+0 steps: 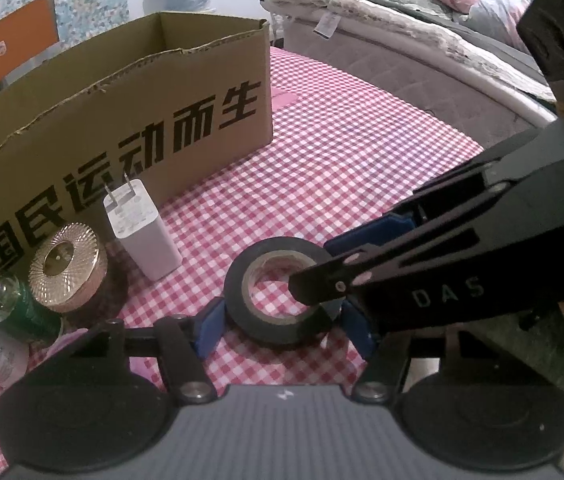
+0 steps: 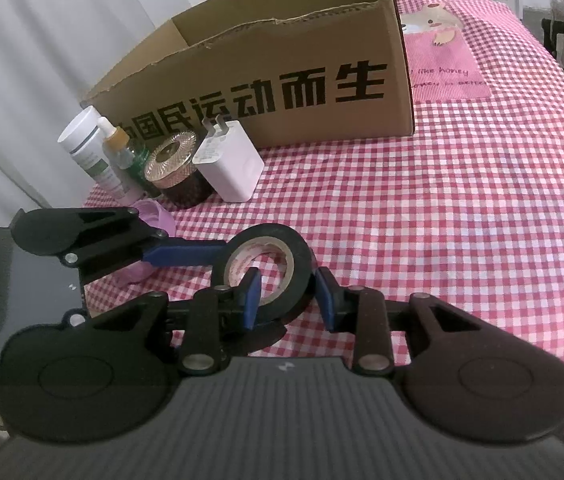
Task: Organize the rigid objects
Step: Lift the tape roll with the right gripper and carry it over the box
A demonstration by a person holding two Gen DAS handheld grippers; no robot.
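Observation:
A black tape roll (image 1: 278, 292) lies on the red checked cloth and shows slightly tilted in the right wrist view (image 2: 270, 272). My right gripper (image 2: 287, 300) is shut on the roll's wall, one blue finger inside the hole and the other outside. From the left wrist camera, that right gripper (image 1: 337, 264) reaches in from the right. My left gripper (image 1: 283, 330) is open, its blue fingers (image 1: 212, 328) flanking the roll closely. One of the left gripper's fingers (image 2: 186, 254) meets the roll's left side.
An open cardboard box (image 2: 282, 80) with black lettering stands behind. In front of it, at its left end, cluster a white charger (image 2: 230, 164), a gold-lidded jar (image 2: 172, 152), a dropper bottle (image 2: 116, 140), a white tube (image 2: 90, 148) and a pink object (image 2: 154, 216). A bed (image 1: 401, 52) borders the table.

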